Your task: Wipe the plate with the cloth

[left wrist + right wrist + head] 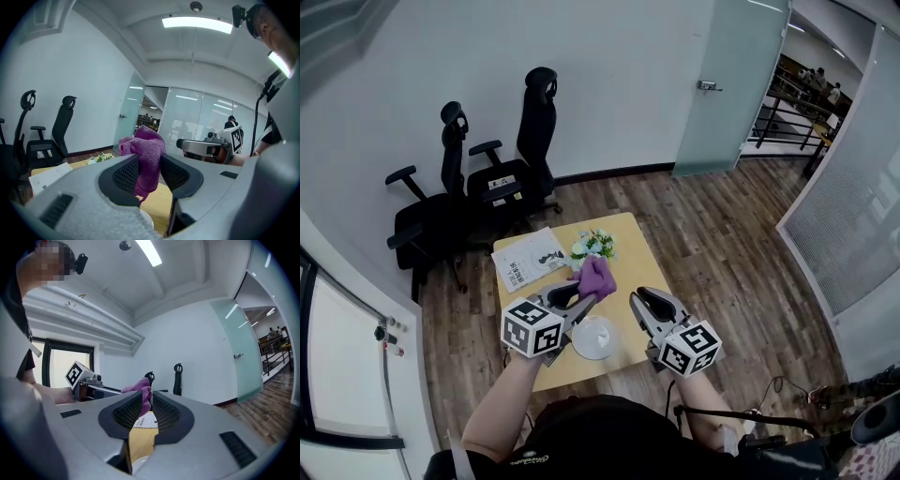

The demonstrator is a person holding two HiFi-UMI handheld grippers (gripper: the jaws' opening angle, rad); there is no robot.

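A black short-sleeved top (609, 436) is worn, with small gold lettering printed behind the left gripper (584, 300). This and the right gripper (643, 300) are grey-bodied, fitted with black ribbed pads (126, 176). Black-and-white marker cubes (532, 327) are mounted at their rears.

"What's on that table (628, 265)?"

"Not much. It's a small square one with a pale yellow top, standing on the wood floor (712, 253). A white plate (595, 339) sits near the front edge, closest to the person."

"And further back?"

"A little bunch of flowers (592, 245), white with green leaves, by the far edge. Just left of it there's a printed booklet (530, 259) at the far left corner, well apart from the plate."
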